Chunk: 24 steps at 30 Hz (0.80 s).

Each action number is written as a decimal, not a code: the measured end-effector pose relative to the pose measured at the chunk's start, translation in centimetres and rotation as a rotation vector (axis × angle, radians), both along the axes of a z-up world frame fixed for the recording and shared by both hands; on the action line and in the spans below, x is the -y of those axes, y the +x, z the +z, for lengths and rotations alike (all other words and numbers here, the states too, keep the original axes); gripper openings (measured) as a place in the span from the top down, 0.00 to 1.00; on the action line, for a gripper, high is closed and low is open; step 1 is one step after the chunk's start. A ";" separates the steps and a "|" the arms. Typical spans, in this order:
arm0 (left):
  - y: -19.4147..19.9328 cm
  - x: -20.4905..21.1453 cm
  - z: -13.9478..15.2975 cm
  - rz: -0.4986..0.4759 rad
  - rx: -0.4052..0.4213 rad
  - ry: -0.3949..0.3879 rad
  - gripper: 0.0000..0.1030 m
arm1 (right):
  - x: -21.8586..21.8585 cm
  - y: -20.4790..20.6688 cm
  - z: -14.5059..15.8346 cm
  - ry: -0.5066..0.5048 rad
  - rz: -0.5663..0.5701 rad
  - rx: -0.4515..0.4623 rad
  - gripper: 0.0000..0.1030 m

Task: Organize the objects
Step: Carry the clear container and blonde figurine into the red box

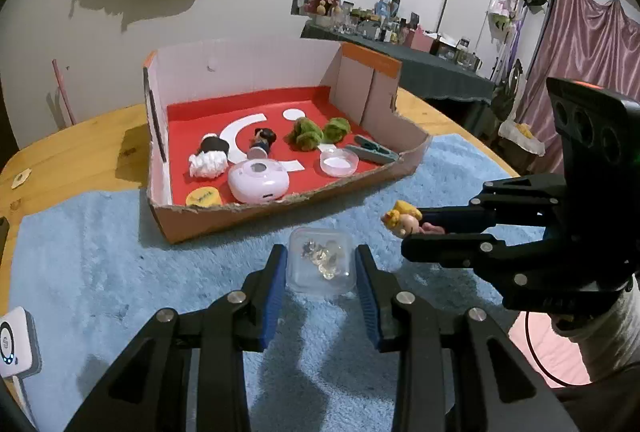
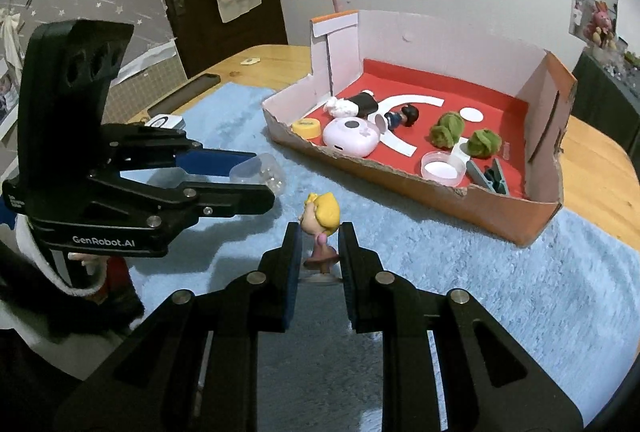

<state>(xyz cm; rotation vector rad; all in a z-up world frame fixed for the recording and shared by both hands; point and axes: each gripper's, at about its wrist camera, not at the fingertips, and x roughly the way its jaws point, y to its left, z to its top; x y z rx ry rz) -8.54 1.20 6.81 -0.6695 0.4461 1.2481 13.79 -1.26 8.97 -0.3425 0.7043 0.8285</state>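
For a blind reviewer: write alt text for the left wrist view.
The left gripper holds a small clear plastic box of shiny beads above a blue fluffy mat. At right, the right gripper holds a blonde toy figure. Behind them, a red-floored cardboard tray holds small toys and containers.

white device (image 1: 16,346): cut by left edge | yellow tub (image 1: 203,198): label unreadable, partly behind box wall
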 end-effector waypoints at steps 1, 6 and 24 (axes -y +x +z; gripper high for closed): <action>0.0 0.1 0.2 -0.001 0.000 0.005 0.65 | 0.0 -0.1 0.2 0.002 0.001 0.003 0.83; 0.0 0.1 0.5 -0.001 0.003 0.016 0.65 | 0.0 -0.1 0.7 0.007 -0.006 0.013 0.83; -2.7 -11.2 4.7 0.054 -0.130 0.030 0.65 | -2.5 9.3 7.0 -0.080 -0.156 0.101 0.82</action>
